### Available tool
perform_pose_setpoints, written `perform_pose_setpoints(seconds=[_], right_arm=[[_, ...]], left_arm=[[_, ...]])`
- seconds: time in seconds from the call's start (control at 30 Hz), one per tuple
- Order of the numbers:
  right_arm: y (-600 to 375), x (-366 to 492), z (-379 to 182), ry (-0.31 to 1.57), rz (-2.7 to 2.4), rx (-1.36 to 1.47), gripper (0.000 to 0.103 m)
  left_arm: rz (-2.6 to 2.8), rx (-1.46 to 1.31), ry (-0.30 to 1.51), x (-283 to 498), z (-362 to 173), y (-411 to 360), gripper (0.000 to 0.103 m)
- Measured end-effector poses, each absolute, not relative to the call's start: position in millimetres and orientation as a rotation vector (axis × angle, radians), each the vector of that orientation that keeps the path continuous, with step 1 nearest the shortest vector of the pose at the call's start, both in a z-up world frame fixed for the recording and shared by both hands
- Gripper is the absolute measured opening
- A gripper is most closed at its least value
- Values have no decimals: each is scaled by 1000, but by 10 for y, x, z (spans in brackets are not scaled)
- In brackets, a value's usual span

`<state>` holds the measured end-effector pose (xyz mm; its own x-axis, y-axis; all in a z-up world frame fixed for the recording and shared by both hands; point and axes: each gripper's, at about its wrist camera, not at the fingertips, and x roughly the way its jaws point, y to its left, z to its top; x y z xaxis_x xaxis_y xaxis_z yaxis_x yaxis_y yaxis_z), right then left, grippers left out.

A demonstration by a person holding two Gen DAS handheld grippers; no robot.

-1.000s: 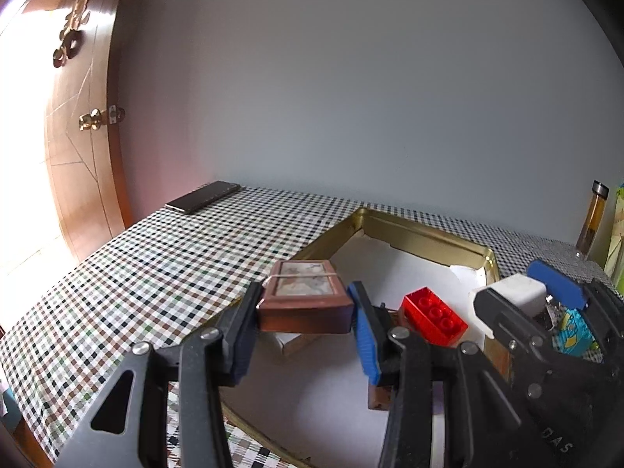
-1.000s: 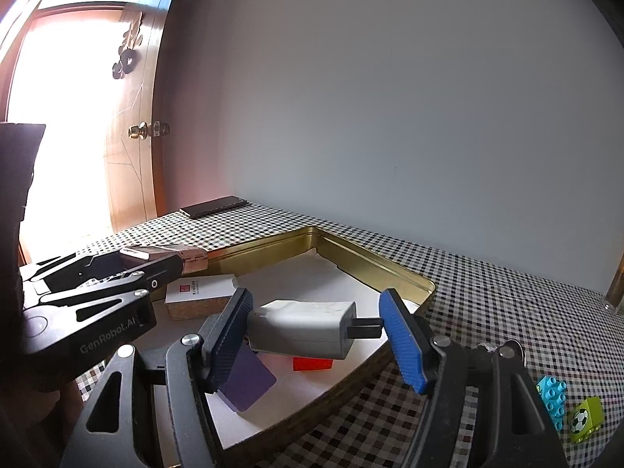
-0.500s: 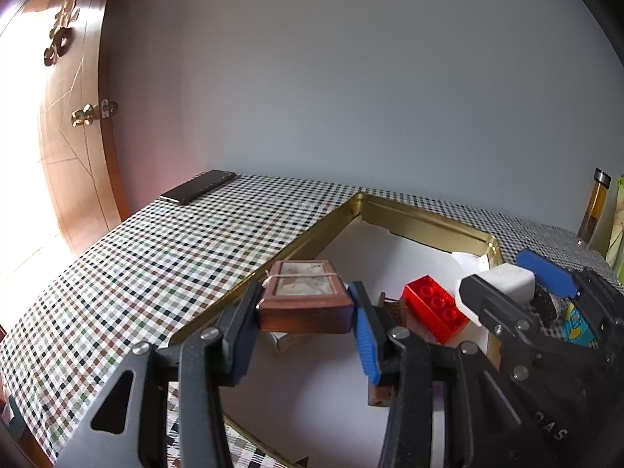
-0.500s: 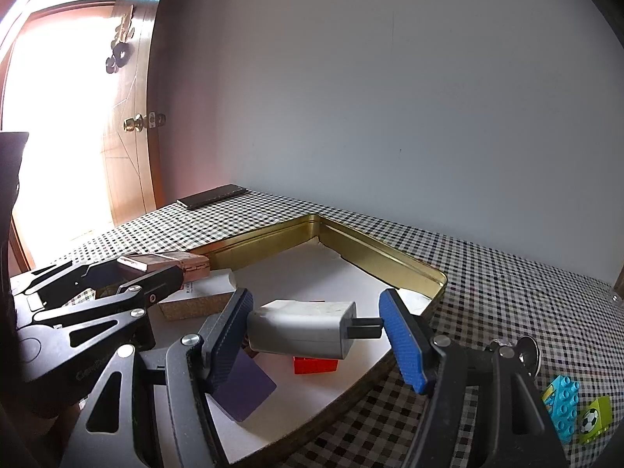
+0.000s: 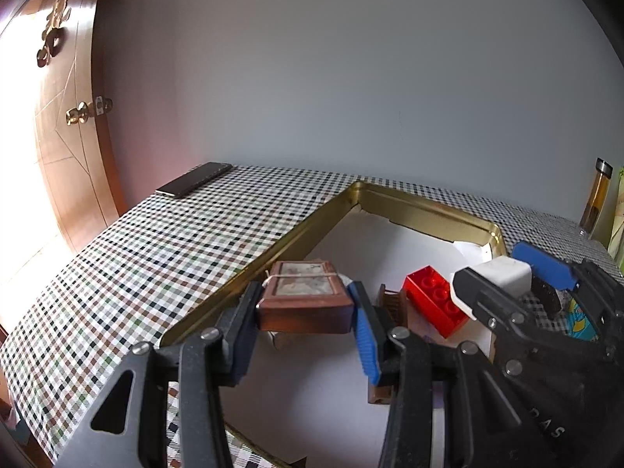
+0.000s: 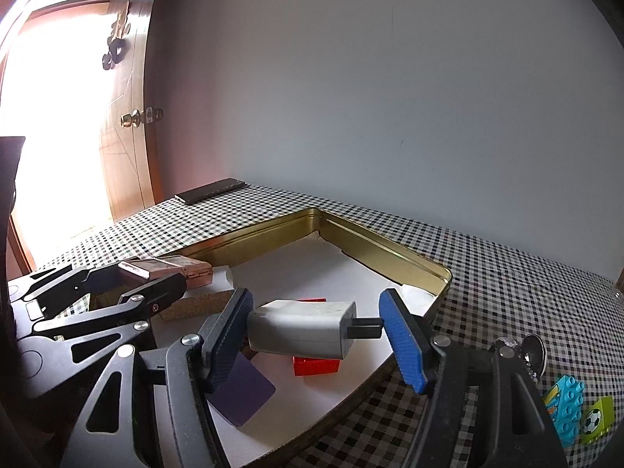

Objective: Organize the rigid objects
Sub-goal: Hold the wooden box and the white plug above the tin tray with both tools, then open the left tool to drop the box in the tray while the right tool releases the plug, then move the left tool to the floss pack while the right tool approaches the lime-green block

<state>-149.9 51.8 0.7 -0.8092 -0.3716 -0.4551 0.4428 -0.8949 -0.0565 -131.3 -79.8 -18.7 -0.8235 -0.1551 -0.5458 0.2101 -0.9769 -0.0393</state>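
Note:
My left gripper [image 5: 304, 306] is shut on a small brown hinged case [image 5: 302, 304], held above the near left part of a gold tin tray [image 5: 421, 206] lined with white paper. My right gripper [image 6: 316, 327] is shut on a white charger plug [image 6: 300, 329], gripped end to end with one pad against its black prongs, also over the tray. In the left wrist view the right gripper [image 5: 507, 277] and charger [image 5: 507, 273] sit at the right. In the right wrist view the left gripper [image 6: 136, 277] with the case [image 6: 167, 269] is at the left. A red brick [image 5: 433, 304] lies in the tray.
A purple card [image 6: 241, 394] and a white cork-based box [image 6: 195, 308] also lie in the tray. On the checked tablecloth are a blue brick [image 6: 567, 405], a green football tile [image 6: 596, 415], a dark phone [image 5: 193, 185] at the far edge, and a bottle [image 5: 596, 195] far right.
Both views have tipped down very slightly, so the tray sits a little higher in them. Both grips are the same and nothing in the tray has moved.

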Motion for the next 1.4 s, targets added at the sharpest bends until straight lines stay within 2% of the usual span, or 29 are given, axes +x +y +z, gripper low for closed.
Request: perform_pose_setpoints(seconds=[0.7, 0.83, 0.93, 1.0, 1.07, 1.13, 1.4], right_arm=[[484, -1533, -23, 242, -2635, 641, 70], [471, -1574, -42, 247, -2633, 677, 73], [526, -1552, -26, 217, -2658, 659, 77], [575, -1525, -11, 191, -2671, 639, 81], [633, -1481, 12, 159, -2687, 603, 84], [668, -1442, 33, 143, -2695, 581, 84], [961, -1185, 70, 147, -2701, 527, 88]], left_arm=[[-2799, 859, 149, -1363, -215, -838, 45], [-2776, 824, 145, -1330, -203, -850, 54], [-2756, 798, 155, -1301, -193, -874, 73], [-2752, 767, 160, -1264, -181, -882, 80], [-2732, 738, 157, -1235, -164, -887, 95], [-2715, 712, 161, -1205, -152, -898, 103], [-2747, 649, 199, -1037, -121, -904, 103]])
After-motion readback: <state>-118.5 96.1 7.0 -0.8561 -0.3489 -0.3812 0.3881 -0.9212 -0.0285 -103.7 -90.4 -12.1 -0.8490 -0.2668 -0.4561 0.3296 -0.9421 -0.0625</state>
